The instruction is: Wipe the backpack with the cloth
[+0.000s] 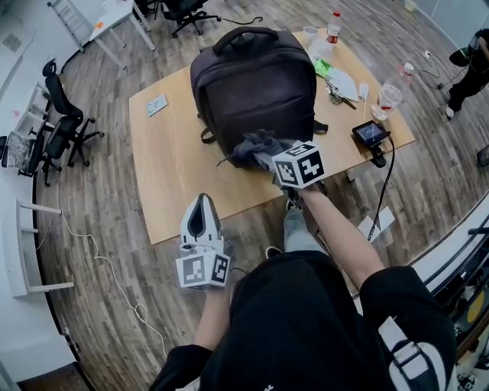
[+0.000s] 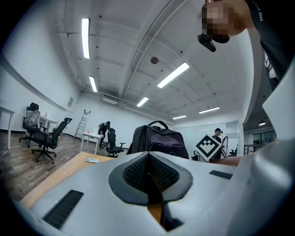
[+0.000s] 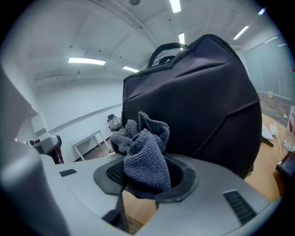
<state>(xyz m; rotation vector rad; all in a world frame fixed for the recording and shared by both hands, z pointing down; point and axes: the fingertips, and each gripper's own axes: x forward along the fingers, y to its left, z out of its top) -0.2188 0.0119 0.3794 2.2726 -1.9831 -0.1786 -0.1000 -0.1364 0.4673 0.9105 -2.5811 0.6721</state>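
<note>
Floor: I see grey wood planks (image 1: 114, 229) | furniture: light wooden table (image 1: 168, 172), black office chairs (image 1: 65, 131), white desk (image 1: 114, 17), ladder (image 1: 70, 19) | walls (image 2: 27, 78): white | light: ceiling strip lights (image 2: 85, 37) on

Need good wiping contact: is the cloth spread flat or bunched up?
Bunched: the cloth rises in crumpled folds from the right gripper, whose jaws are shut on it.

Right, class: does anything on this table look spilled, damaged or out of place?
Nothing stands out. The backpack stands intact on the table, the right gripper holds the cloth at its front, and no spill shows.
</note>
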